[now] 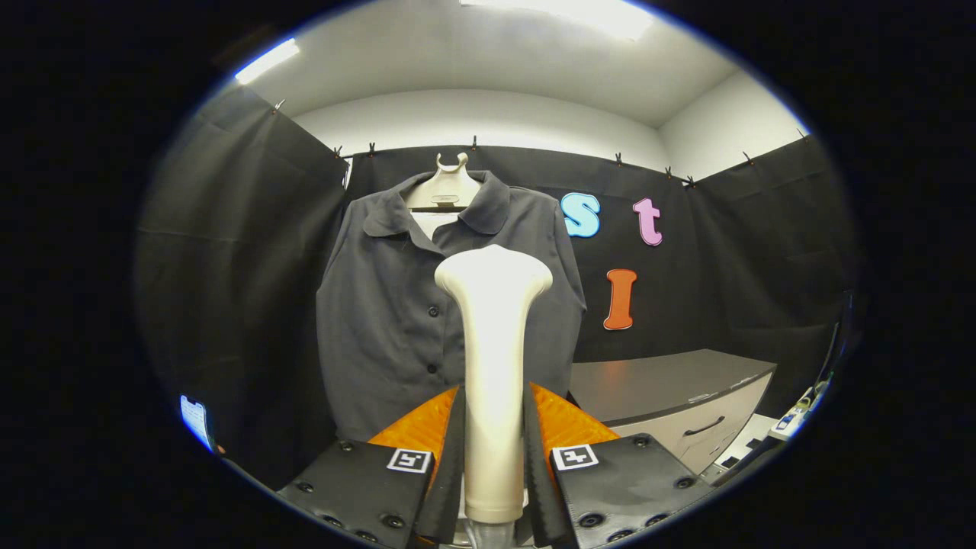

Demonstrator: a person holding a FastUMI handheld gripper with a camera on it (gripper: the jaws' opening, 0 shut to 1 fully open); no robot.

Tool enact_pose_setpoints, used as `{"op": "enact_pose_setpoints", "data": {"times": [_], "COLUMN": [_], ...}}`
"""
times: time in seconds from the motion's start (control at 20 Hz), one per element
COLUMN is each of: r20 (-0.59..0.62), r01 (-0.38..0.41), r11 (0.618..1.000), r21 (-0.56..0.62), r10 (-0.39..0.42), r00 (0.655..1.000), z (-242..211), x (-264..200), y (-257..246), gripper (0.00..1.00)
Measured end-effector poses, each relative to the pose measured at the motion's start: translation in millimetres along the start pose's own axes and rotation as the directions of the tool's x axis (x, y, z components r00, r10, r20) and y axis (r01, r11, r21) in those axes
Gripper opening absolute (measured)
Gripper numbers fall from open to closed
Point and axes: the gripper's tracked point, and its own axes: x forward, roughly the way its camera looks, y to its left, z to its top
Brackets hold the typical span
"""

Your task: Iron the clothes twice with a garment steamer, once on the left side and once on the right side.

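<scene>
Before hung shirt (pixel 396 305), steamer (pixel 493 366) clamped upright in gripper (pixel 493 427).

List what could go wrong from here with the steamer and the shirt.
1. The claw grips the steamer low on its handle, so the tall head may tilt or slip when it is pushed.
2. The head hides part of the shirt near its buttons, so a pass may be hard to aim and could snag them.
3. The shirt hangs loose on a hanger and may swing away.
</scene>
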Motion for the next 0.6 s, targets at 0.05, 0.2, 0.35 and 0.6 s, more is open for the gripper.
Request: {"op": "enact_pose_setpoints", "data": {"times": [0.05, 0.2, 0.35, 0.6], "r20": [0.003, 0.002, 0.007, 0.001], "r01": [0.003, 0.006, 0.005, 0.007], "r11": [1.0, 1.0, 1.0, 1.0], "r21": [0.001, 0.01, 0.015, 0.012], "r10": [-0.003, -0.006, -0.005, -0.007], "r00": [1.0, 1.0, 1.0, 1.0], "z": [2.1, 5.3, 6.6, 3.2], "x": [-1.5, -5.2, -7.0, -7.2], "y": [-1.8, -3.4, -4.0, -1.4], "gripper": [0.44, 0.44, 0.44, 0.44]}}
